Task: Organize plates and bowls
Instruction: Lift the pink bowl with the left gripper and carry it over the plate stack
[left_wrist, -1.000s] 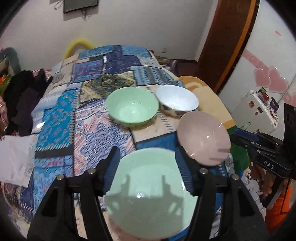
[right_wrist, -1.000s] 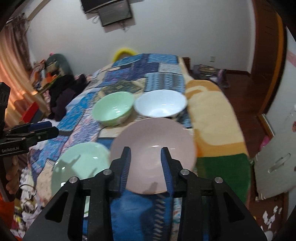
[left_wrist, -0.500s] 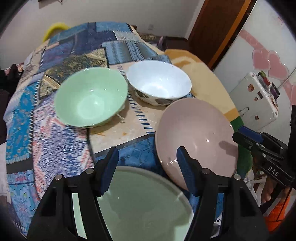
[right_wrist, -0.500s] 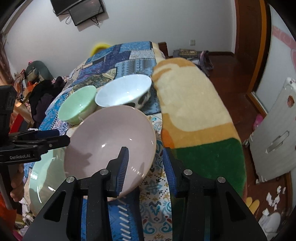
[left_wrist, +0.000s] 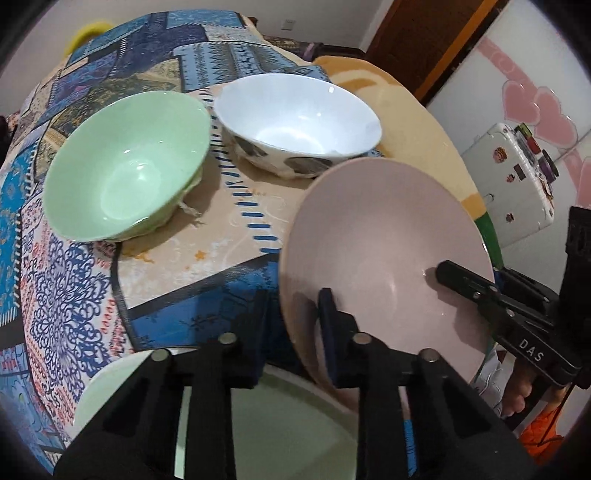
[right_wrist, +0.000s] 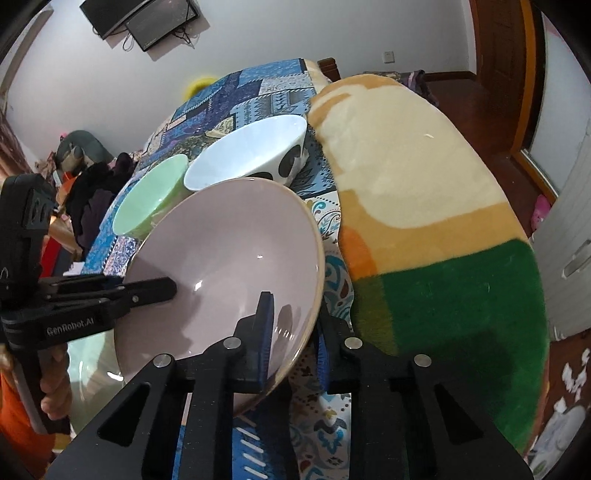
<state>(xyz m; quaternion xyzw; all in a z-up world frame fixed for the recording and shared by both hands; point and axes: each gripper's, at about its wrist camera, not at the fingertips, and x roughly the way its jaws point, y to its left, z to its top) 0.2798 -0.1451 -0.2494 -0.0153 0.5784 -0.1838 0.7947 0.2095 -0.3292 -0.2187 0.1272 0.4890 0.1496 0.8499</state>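
A pale pink plate (left_wrist: 388, 258) (right_wrist: 229, 266) is held tilted above the patterned cloth, with both grippers clamped on its rim. My left gripper (left_wrist: 291, 332) grips its near-left edge. My right gripper (right_wrist: 293, 336) grips its right edge; it also shows in the left wrist view (left_wrist: 465, 284). A pale green plate (left_wrist: 266, 424) lies under the left gripper. A green bowl (left_wrist: 125, 166) (right_wrist: 151, 195) and a white bowl (left_wrist: 299, 122) (right_wrist: 251, 151) with dark spots stand side by side behind.
The dishes rest on a blue patchwork cloth (left_wrist: 70, 295). A cream, orange and green blanket (right_wrist: 424, 221) lies to the right. A white case (left_wrist: 509, 184) stands on the floor at right. Dark clothes (right_wrist: 96, 192) are piled at far left.
Both grippers have closed in on the pink plate; it has lifted and tilted. The left gripper moved forward off the green plate and narrowed onto the pink plate's rim.
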